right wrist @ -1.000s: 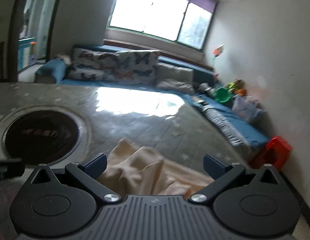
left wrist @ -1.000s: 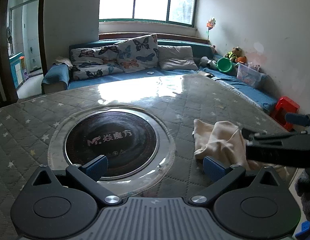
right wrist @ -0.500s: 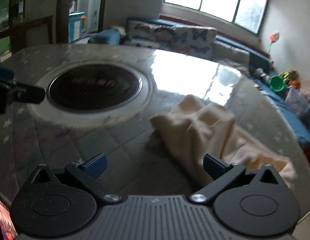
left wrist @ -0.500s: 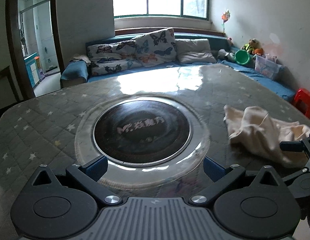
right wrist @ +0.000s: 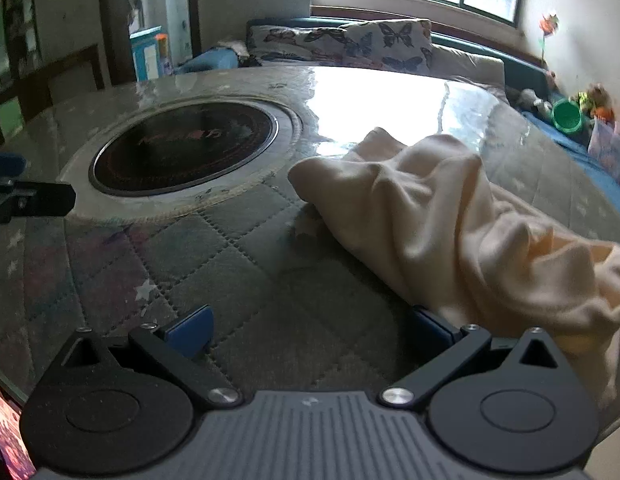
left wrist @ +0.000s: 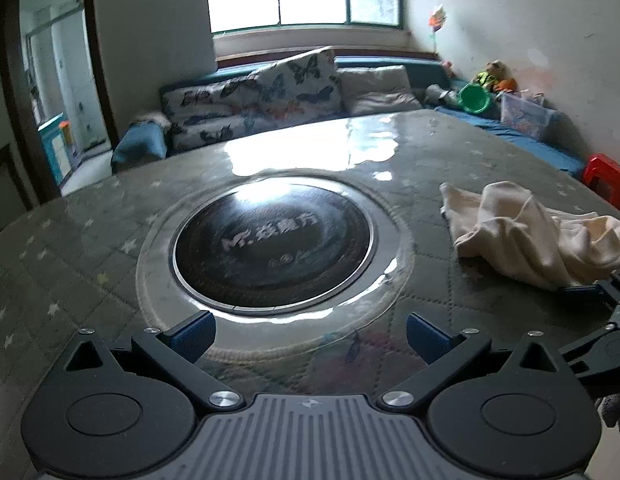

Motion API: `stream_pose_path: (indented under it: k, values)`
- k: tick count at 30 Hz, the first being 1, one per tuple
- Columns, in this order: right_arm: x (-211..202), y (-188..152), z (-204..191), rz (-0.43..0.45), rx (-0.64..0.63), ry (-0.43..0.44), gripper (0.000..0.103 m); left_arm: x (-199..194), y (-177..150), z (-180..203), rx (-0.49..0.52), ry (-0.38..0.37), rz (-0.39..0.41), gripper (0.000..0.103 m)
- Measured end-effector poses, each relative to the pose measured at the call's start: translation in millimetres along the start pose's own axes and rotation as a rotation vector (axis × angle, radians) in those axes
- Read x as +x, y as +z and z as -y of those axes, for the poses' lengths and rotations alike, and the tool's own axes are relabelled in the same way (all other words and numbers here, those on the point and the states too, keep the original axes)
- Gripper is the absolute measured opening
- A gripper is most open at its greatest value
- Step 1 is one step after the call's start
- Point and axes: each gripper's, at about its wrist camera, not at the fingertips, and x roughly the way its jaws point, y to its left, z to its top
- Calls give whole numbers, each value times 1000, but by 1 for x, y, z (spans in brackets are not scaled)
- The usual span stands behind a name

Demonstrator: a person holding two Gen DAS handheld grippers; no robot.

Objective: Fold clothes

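1. On the left, the left gripper (left wrist: 307,330) is wide open and holds nothing. It hangs over the near edge of the round black cooktop (left wrist: 271,240) set in the middle of the table (left wrist: 89,248).
2. The table has a grey quilted cover with little stars, under a shiny clear sheet.
3. To the right of the cooktop lies the cream cloth (right wrist: 450,216), all bunched up in a heap. It sits near the right edge of the table.
4. The right gripper (right wrist: 310,330) is wide open too. Its right fingertip looks like it is touching the near edge of the cloth, but it grips nothing yet.
5. Far behind are a blue sofa (left wrist: 390,68) with butterfly pillows (left wrist: 269,92), and a red stool (left wrist: 604,176) on the right.
6. What could go wrong: the cloth is so close to the table edge that a push may slide it off, as the clear sheet looks slippery.
7. The heap hides its corners, so the tongs may pinch many layers at once, and the fold would come out messy.
8. The left tongs are well apart from the cloth, so one side may drag.
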Motion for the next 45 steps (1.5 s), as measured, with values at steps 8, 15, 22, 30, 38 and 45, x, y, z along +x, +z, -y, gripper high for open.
stream_pose_path:
  k: [8, 15, 22, 30, 38, 45]
  values:
    - [-4, -10, 1, 63, 3, -2, 103, 3, 2, 16, 22, -18, -14, 103]
    - [-3, -10, 0, 66, 2, -7, 103, -5, 3, 39, 88, 5, 6, 103]
    - [-1, -9, 0, 69, 2, -11, 103, -13, 5, 43, 72, 34, 21, 103]
    - [0, -8, -1, 65, 4, -15, 103, -19, 7, 39, 39, 61, 33, 103]
    - [0, -9, -2, 66, 5, -17, 103, -20, 9, 42, 44, 55, 40, 103]
    - [0, -11, -2, 71, 7, -18, 103, -20, 11, 44, 43, 54, 43, 103]
